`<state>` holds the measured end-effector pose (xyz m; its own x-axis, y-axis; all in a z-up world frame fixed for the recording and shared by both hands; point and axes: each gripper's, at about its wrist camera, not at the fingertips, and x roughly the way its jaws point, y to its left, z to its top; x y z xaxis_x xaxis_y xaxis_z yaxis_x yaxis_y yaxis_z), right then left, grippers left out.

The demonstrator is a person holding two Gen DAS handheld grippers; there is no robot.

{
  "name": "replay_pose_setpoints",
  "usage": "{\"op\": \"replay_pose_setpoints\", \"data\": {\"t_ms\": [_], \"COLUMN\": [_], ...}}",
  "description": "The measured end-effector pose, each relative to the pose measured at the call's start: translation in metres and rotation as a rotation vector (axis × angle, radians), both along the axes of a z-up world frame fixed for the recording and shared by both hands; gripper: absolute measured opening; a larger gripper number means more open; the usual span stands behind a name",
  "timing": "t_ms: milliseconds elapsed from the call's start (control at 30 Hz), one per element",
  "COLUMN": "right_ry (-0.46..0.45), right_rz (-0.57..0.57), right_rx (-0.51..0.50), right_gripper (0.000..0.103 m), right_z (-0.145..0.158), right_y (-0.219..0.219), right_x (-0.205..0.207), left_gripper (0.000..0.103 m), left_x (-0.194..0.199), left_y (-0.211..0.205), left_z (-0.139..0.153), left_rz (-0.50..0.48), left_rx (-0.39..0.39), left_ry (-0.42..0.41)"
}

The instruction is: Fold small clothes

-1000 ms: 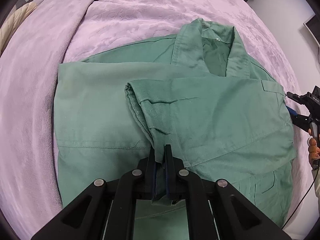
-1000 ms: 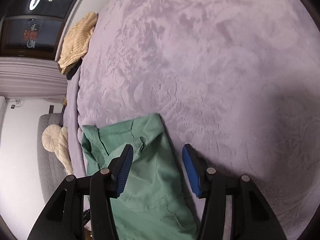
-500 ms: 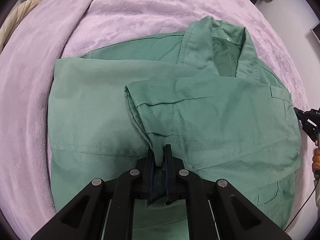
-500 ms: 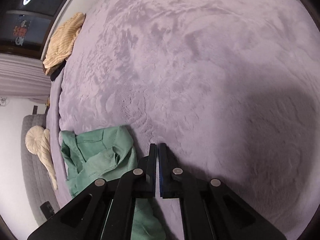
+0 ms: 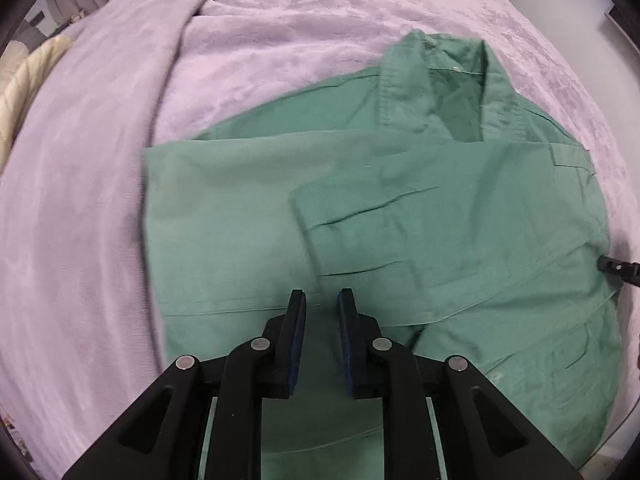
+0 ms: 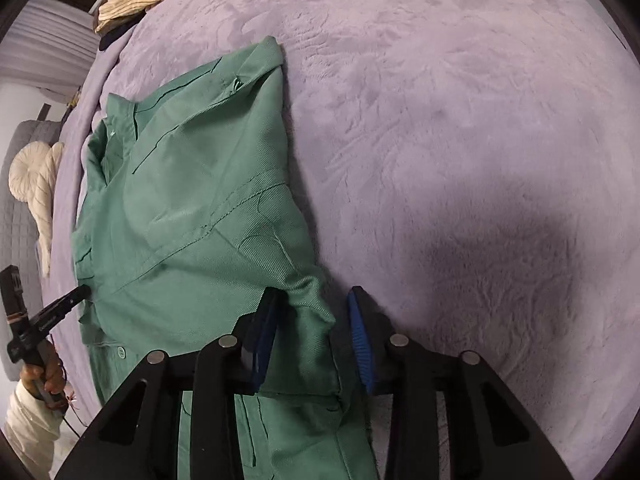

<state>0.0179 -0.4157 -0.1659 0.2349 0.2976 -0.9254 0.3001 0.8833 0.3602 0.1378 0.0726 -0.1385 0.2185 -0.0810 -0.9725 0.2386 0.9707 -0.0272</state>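
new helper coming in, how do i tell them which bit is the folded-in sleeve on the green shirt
Find the lilac blanket covering the bed; the green shirt lies flat on it, collar at the far end. The sleeve is the creased panel folded across the shirt's middle, just ahead of the open left gripper, and darker than the smooth cloth beside it.

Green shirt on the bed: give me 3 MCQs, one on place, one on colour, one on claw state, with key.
1. Where does the green shirt lie?
A. on a wooden floor
B. on the blanket
C. on a hanger

2. What colour is the blanket?
A. lilac
B. orange
C. black

3. How is the left claw?
A. shut on the collar
B. out of view
C. open, holding nothing

Key: B, fabric is spread flat on the plush cover; A, pale purple in both views; C, a gap shows between its pads, with the folded sleeve free ahead.
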Motion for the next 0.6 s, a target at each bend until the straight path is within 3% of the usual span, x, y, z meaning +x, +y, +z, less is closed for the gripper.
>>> {"op": "replay_pose_setpoints", "data": {"t_ms": [33,167,233,300,367,467,533,567,600], "right_ry": [0.001,-0.007,-0.073,-0.096,-0.057,0.031,0.028,0.009,0.008], "right_rz": [-0.007,-0.084,-0.102,-0.103,-0.112,-0.205,-0.289,-0.304,-0.286], "right_rx": [-0.016,-0.056,0.058,0.197,0.324,0.374,0.39,0.396,0.369], "right_gripper": [0.036,0.043,0.056,0.081,0.081,0.081,0.07,0.029,0.004], "right_z": [0.002,0.029,0.05,0.057,0.047,0.014,-0.001,-0.003,-0.002], "right_y": [-0.001,-0.006,-0.002,0.012,0.029,0.04,0.035,0.033,0.033], "right_x": [-0.002,-0.014,-0.026,-0.037,-0.045,-0.047,-0.048,-0.046,-0.043], "left_gripper": [0.018,0.018,0.018,0.018,0.018,0.018,0.018,0.018,0.018], "left_x": [-0.001,-0.016,-0.025,-0.032,-0.036,-0.037,-0.038,-0.039,-0.039], "left_y": [0.014,0.046,0.048,0.046,0.029,0.005,-0.002,-0.005,-0.006], "left_z": [0.004,0.019,0.022,0.019,0.012,0.008,0.013,0.016,0.016], "left_rz": [0.03,0.076,0.087,0.099,0.113,0.133,0.132,0.127,0.12], "left_rx": [0.025,-0.003,-0.074,-0.161,-0.205,-0.214,-0.234,-0.244,-0.243], "left_ry": [0.0,0.008,0.033,0.07,0.099,0.091,0.063,0.052,0.046]}}
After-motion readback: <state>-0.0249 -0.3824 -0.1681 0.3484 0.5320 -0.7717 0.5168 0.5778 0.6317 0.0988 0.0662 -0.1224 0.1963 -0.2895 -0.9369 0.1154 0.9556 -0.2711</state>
